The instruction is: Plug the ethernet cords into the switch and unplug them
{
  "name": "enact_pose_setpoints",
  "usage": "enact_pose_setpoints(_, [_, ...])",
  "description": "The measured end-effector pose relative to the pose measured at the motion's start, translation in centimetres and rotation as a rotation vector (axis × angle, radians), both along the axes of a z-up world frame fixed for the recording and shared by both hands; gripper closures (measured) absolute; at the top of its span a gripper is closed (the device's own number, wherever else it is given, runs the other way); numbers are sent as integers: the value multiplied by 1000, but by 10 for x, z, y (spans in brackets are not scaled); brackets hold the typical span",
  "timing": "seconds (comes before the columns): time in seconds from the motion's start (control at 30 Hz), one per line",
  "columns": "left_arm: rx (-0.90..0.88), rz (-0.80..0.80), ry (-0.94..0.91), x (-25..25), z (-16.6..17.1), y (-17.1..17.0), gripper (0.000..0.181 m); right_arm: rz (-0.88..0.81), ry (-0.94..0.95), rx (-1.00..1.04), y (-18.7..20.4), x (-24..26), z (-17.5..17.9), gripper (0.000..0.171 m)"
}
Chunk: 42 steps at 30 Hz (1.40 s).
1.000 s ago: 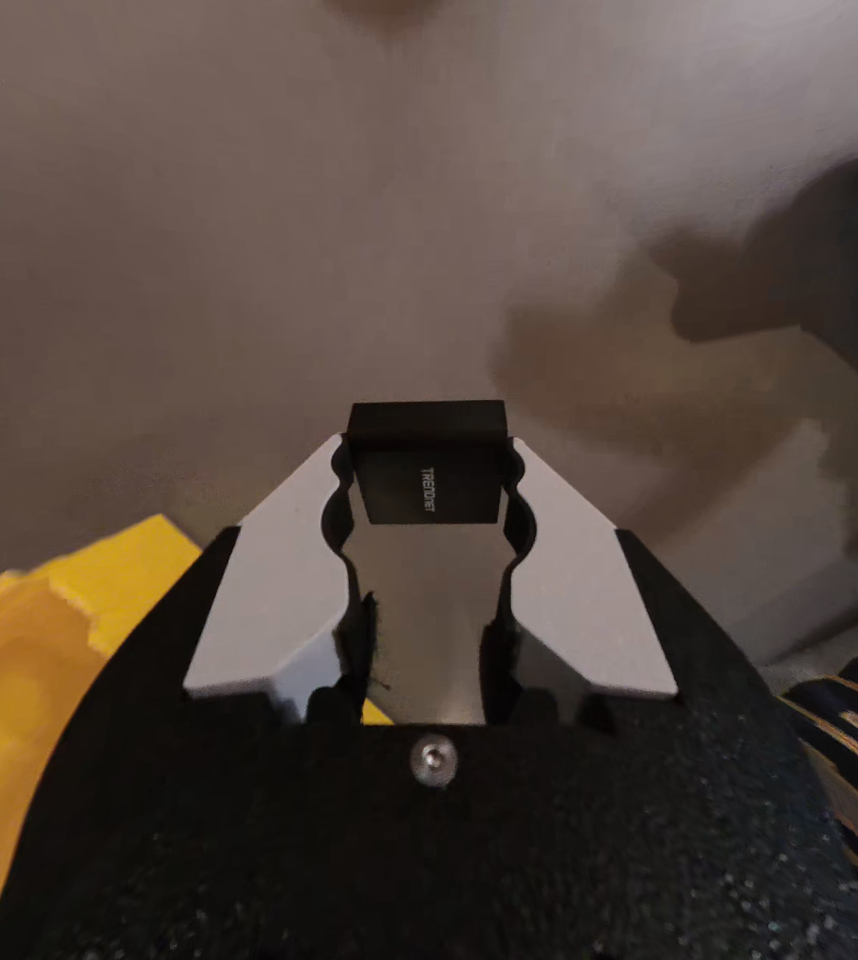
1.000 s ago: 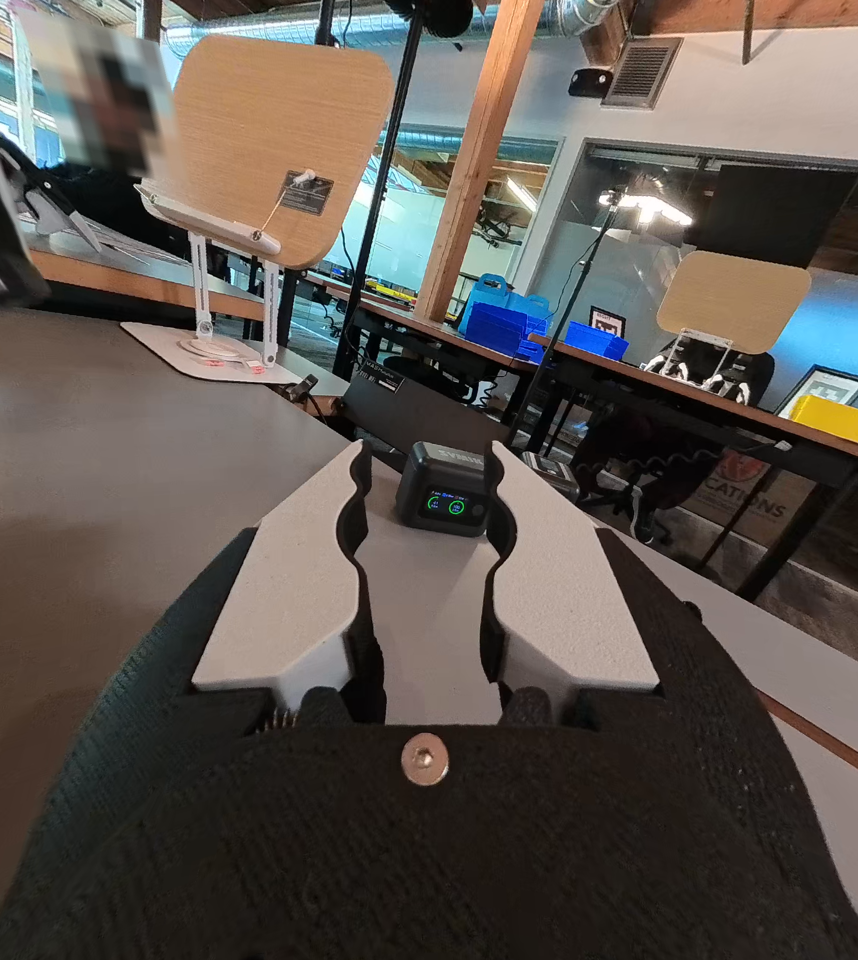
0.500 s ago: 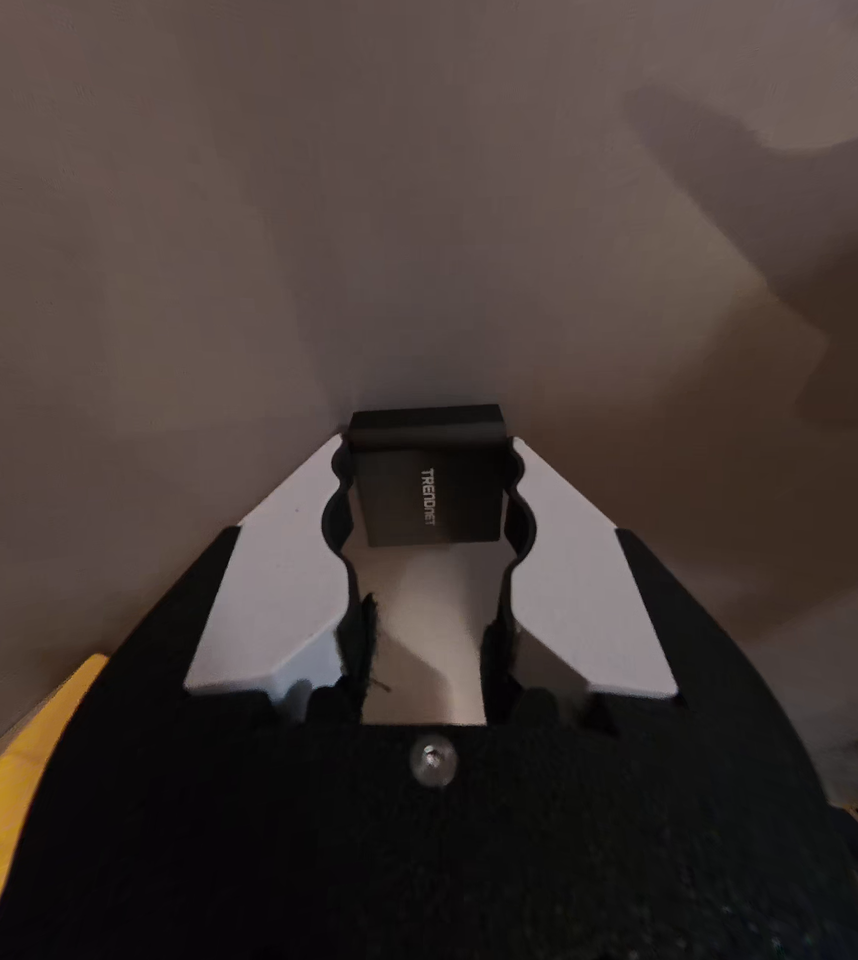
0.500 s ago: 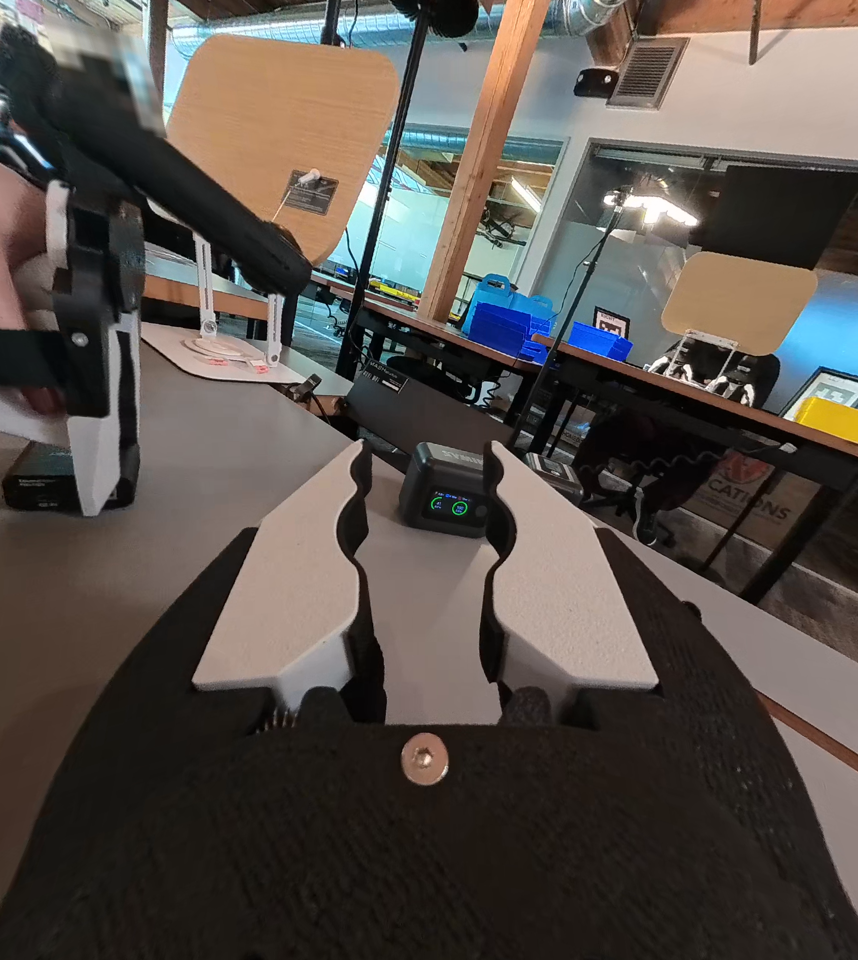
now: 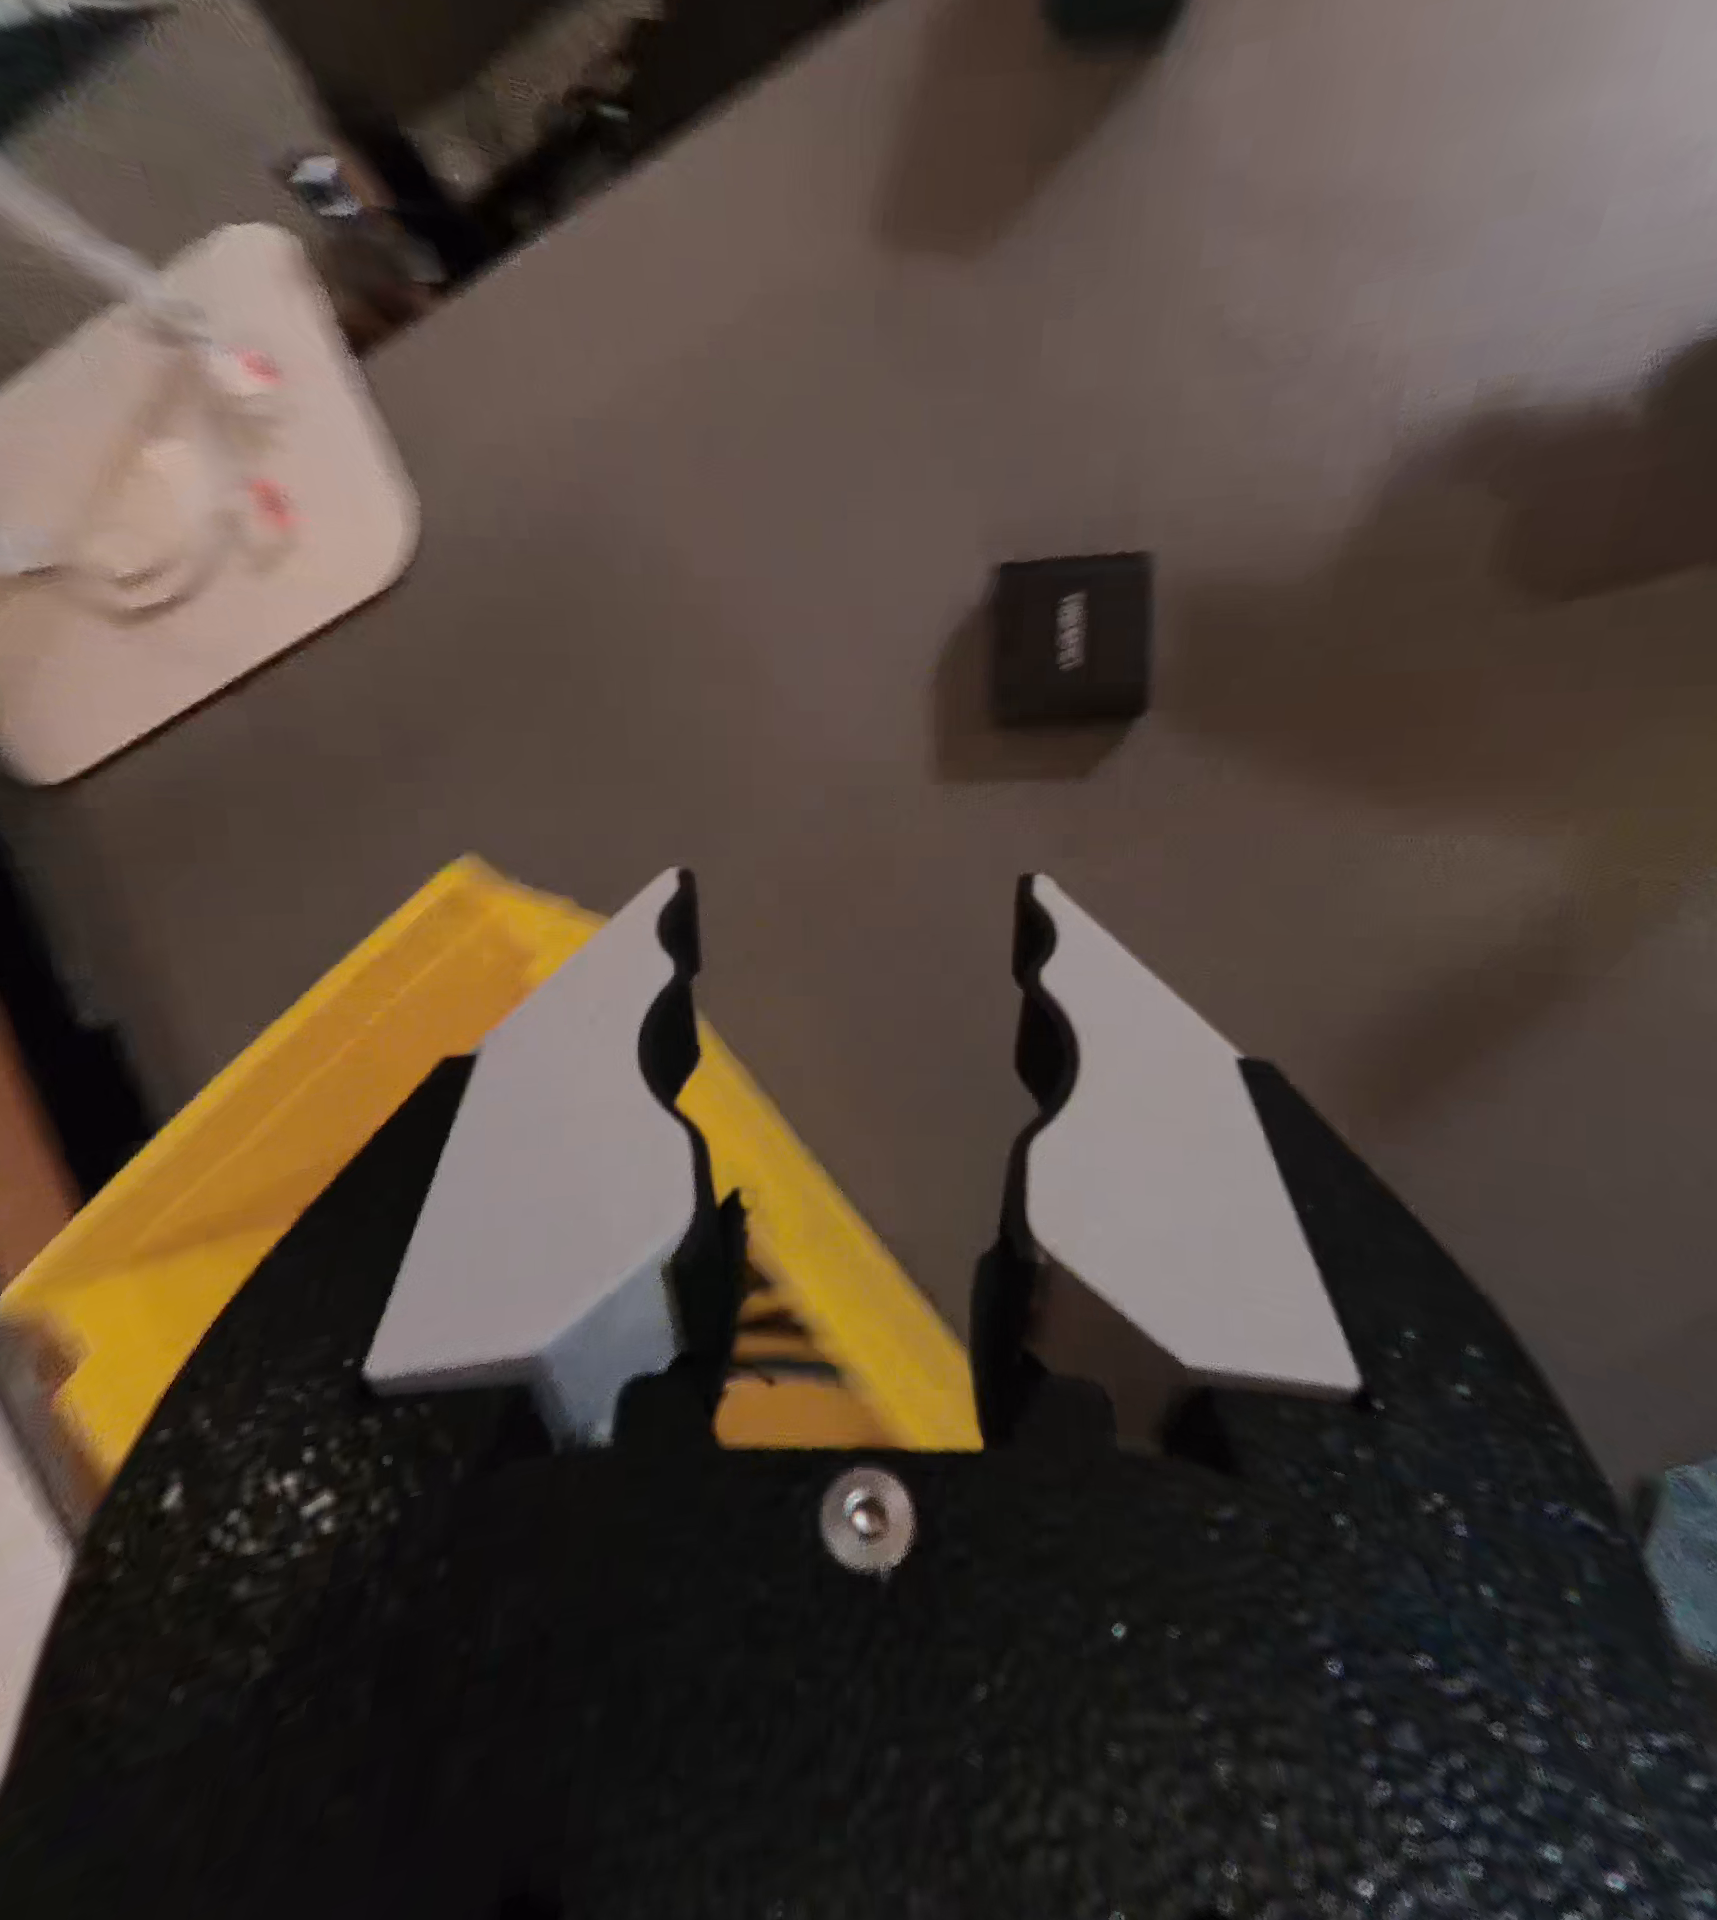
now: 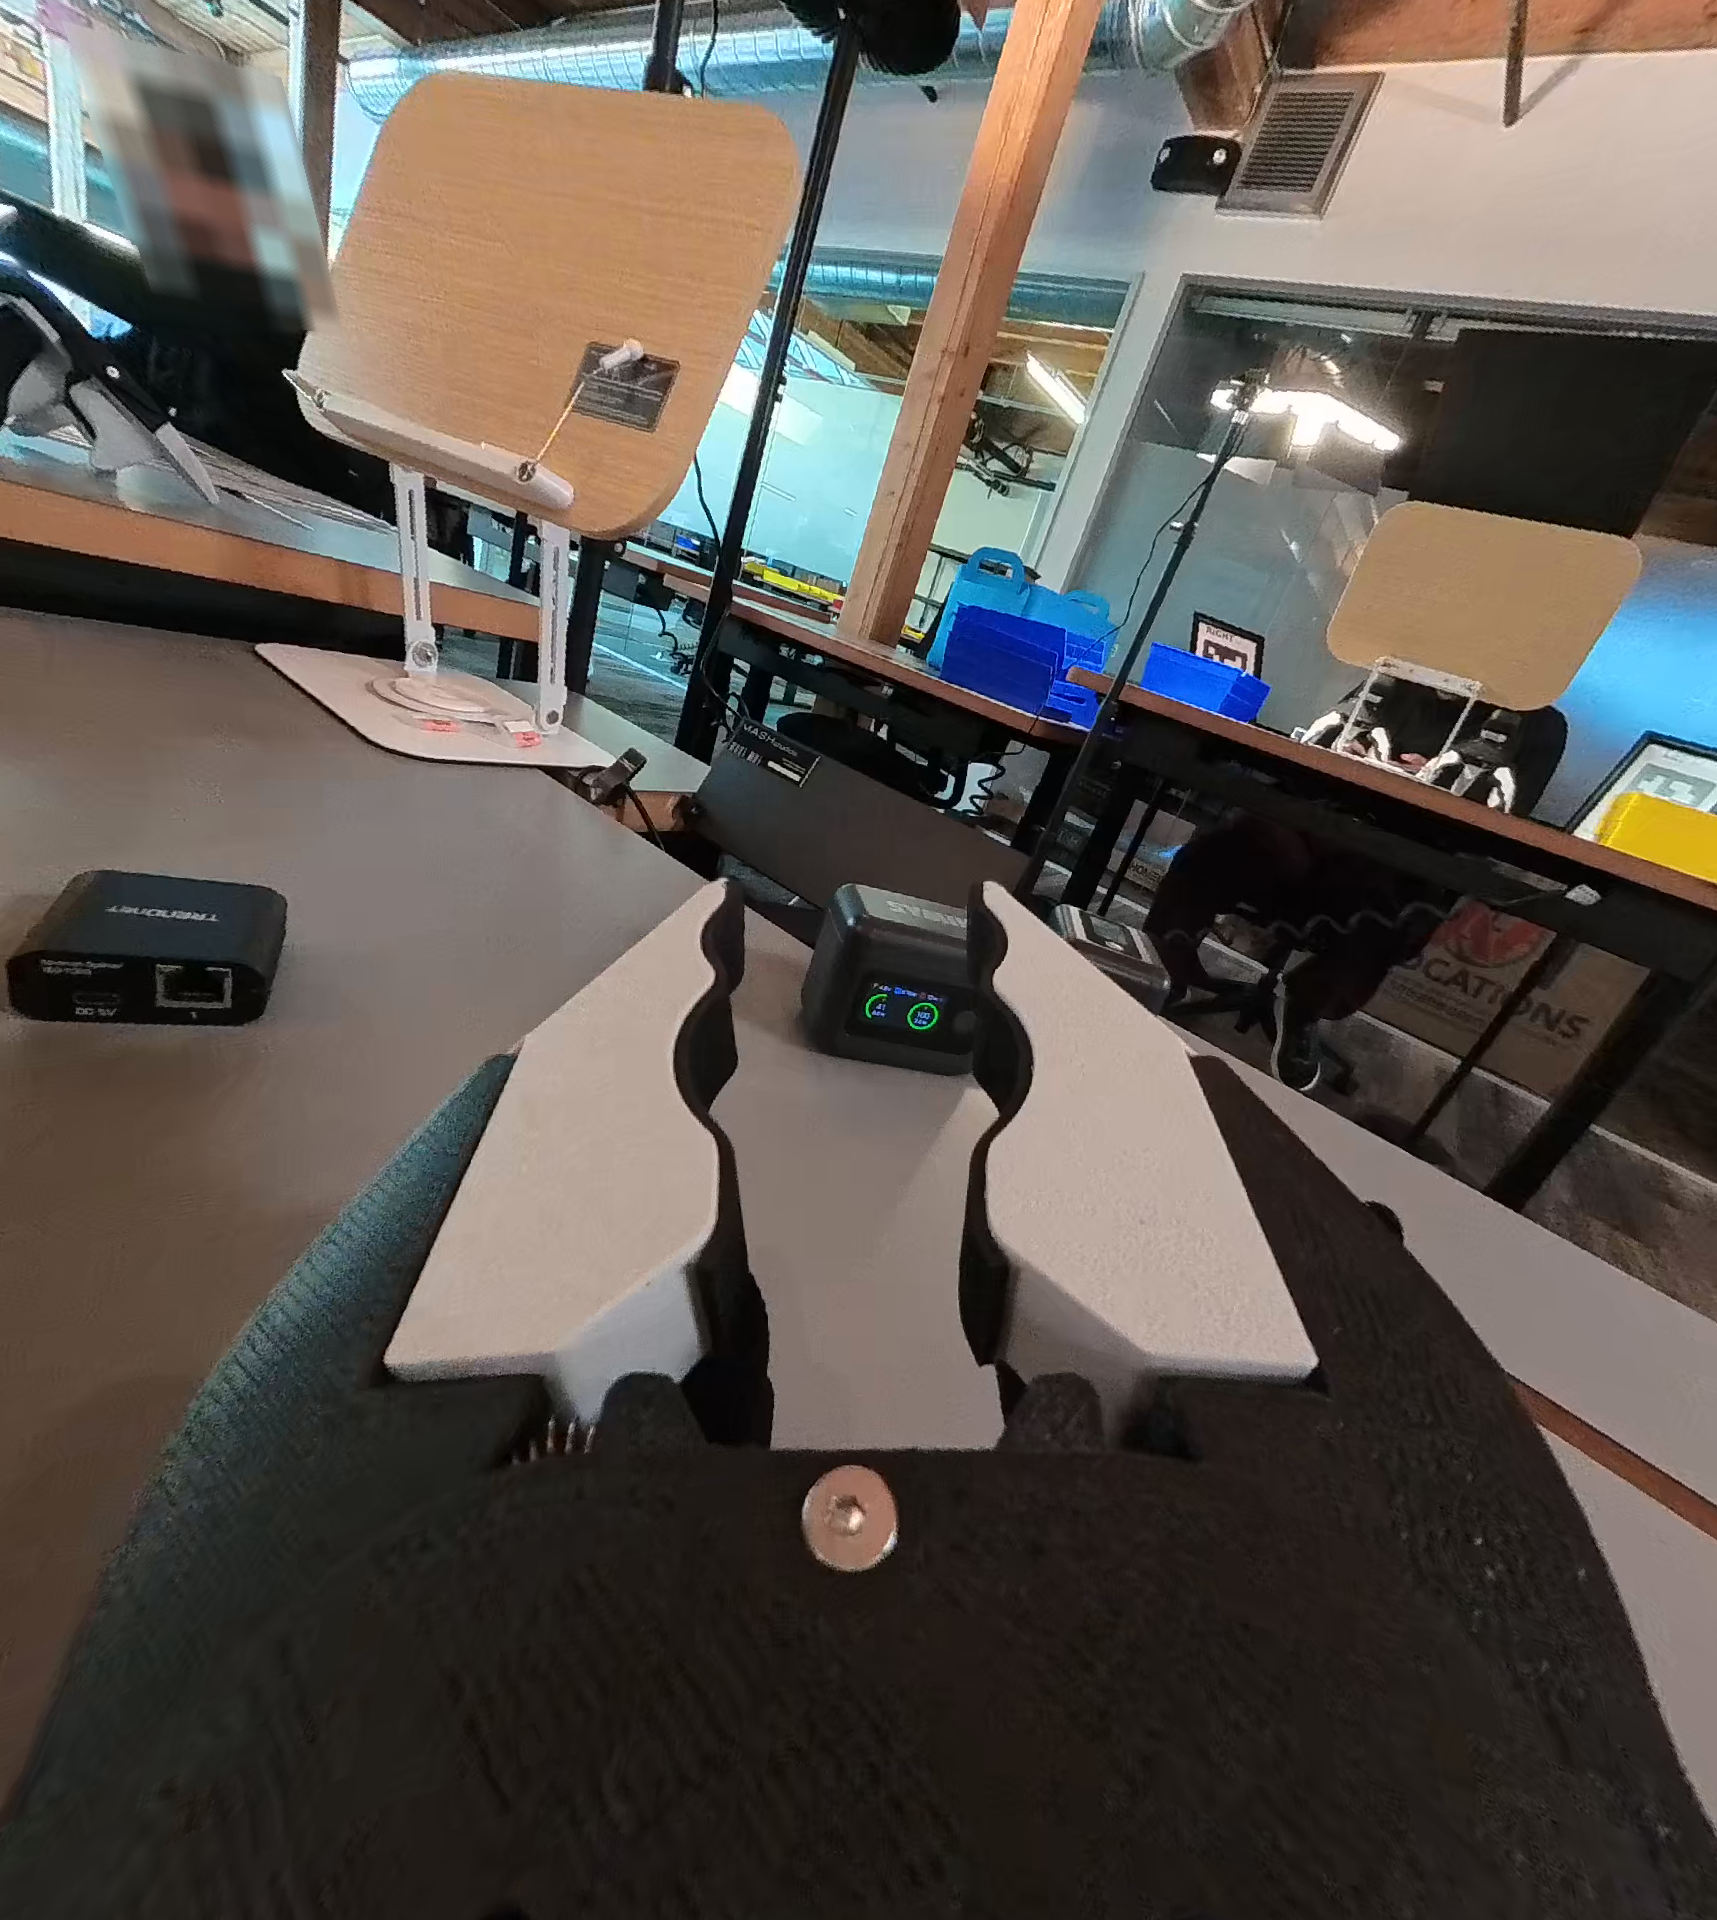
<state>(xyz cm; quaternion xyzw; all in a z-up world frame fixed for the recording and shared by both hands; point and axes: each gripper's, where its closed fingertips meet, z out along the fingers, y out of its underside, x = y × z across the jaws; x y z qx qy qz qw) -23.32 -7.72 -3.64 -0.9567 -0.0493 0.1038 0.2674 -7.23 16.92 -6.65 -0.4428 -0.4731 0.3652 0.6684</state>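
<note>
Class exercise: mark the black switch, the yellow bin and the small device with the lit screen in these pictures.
black switch (image 6: 147, 948), right wrist view, on its front face.
yellow bin (image 5: 314, 1101), left wrist view, on its rim.
small device with the lit screen (image 6: 893, 1013), right wrist view, on its screen.

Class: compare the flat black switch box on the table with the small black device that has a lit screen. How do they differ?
The flat black switch box is low and wide; the small black device with a lit screen is taller and blockier. The switch box shows a port; the device shows glowing green rings. Both are black and rest on the grey table.
</note>
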Motion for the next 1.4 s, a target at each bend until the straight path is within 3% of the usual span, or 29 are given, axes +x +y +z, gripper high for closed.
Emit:
enact_pose_setpoints(0.03, [21,13,12,-12,12,-21,125,0,-1,1,0,0,0,129])
enact_pose_setpoints(0.17, [-58,-111,104,-30,20,-100,116,-1,-3,-2,1,0,-1,129])
enact_pose_setpoints(0.3, [-251,-144,214,-41,-10,-165,121,-1,-6,-4,1,0,-1,130])
enact_pose_setpoints(0.47, [-359,-173,360,-52,-50,-193,129,1,-10,-1,0,-1,-2,130])
enact_pose_setpoints(0.57, [-358,-175,461,-57,-59,-193,159,3,-10,-2,0,0,-2,130])
enact_pose_setpoints(0.6, [-369,-160,520,-61,-54,-194,169,3,-10,-3,0,0,-2,131])
enact_pose_setpoints(0.73, [-354,-96,602,-58,-21,-205,175,-1,-10,-5,1,-1,-2,131])
enact_pose_setpoints(0.87, [-250,8,690,-50,31,-211,178,-1,-9,-7,1,-2,-2,132])
enact_pose_setpoints(1.13, [-81,202,1042,-41,155,-212,178,-2,-7,-11,0,-4,-2,133])
enact_pose_setpoints(1.27, [123,219,1108,-18,214,-179,178,2,-1,-17,0,-5,-1,133])
enact_pose_setpoints(1.4, [332,67,915,22,210,-105,178,4,2,-18,0,-6,-1,133])
